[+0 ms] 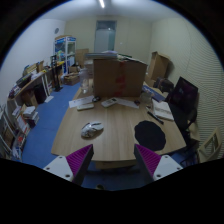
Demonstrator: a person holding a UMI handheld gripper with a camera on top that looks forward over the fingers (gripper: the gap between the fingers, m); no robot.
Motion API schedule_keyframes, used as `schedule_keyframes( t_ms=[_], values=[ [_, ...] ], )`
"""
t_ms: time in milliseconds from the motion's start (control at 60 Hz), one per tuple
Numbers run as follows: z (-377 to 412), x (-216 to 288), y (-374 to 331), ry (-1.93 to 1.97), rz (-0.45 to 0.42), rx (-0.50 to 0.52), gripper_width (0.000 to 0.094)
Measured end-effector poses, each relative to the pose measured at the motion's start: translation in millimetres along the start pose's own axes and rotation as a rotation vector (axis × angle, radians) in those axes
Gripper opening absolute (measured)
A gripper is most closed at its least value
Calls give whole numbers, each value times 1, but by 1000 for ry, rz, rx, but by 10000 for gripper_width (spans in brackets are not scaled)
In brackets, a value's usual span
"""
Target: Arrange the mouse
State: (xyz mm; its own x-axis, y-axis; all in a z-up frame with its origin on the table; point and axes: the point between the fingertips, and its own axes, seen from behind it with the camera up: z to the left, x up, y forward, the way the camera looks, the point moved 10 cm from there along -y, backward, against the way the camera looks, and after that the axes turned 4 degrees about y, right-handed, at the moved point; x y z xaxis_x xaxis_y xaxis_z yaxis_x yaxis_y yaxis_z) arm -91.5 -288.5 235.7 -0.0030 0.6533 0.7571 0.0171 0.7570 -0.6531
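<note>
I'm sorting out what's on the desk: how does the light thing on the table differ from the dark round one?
The mouse is pale grey and lumpy, while the mouse pad is black, flat and larger. The mouse lies beyond the left finger, the mouse pad beyond the right finger. Both rest apart on the wooden table, beyond the open gripper.

Wood, cardboard and matt plastic on a desk

The round tan table (110, 125) looks like smooth wood laminate with a soft sheen; the big brown box (118, 76) is matt cardboard. The small grey mouse (92, 129) looks plastic, the round black mat (150, 134) dull. The gripper's (113, 160) magenta pads (80, 158) appear matt and rubbery.
</note>
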Motion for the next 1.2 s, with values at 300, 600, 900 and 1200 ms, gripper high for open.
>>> schedule_keyframes(
  t_ms=[300,600,900,1200],
  values=[
    [-30,8,24,43,-16,7,837],
    [23,-28,88,21,22,222,842],
    [93,-44,177,38,8,308,840],
    [114,-34,242,-17,3,180,836]
  ],
)
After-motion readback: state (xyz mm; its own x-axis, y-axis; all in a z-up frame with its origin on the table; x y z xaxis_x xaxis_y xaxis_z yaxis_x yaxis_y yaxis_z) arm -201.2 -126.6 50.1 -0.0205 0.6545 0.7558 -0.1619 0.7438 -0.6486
